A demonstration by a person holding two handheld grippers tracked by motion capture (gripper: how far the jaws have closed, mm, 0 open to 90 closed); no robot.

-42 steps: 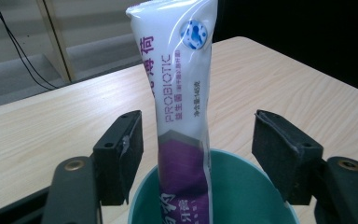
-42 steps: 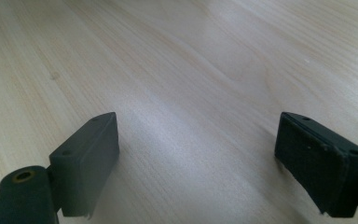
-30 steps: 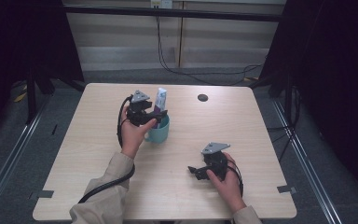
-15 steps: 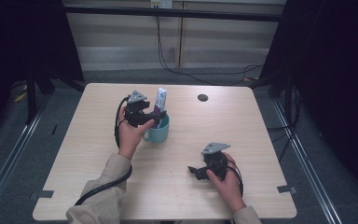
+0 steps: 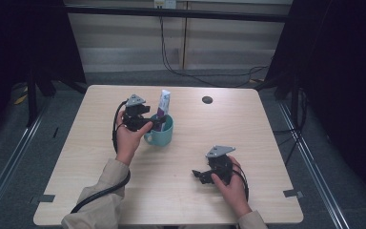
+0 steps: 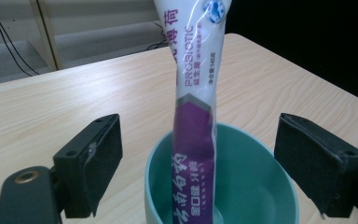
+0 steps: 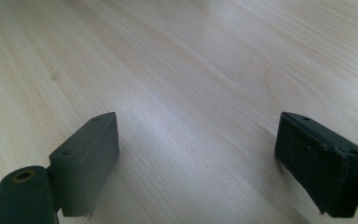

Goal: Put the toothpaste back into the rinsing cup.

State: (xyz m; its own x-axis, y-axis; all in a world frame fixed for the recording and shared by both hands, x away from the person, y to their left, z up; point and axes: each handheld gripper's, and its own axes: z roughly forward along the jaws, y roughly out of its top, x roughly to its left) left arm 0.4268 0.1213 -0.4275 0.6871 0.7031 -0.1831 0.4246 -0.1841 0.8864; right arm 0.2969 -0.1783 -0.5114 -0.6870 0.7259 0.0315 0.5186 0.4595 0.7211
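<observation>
A white and purple toothpaste tube (image 5: pixel 162 105) (image 6: pixel 196 116) stands upright in a teal cup (image 5: pixel 161 133) (image 6: pixel 256 186) near the table's middle. My left gripper (image 5: pixel 156 125) (image 6: pixel 212 161) is open at the cup's left side, its jaws spread wide on either side of the tube without touching it. My right gripper (image 5: pixel 199 174) (image 7: pixel 209 158) rests low over bare wood at the front right, open, with nothing between its jaws.
The light wooden table (image 5: pixel 267 138) has a small dark round hole (image 5: pixel 207 99) at its back centre. Black cables trail from both grippers along the person's sleeves. Dark curtains and floor rails flank the table.
The left gripper has drawn back a little from the tube and cup. The right gripper has stayed where it was.
</observation>
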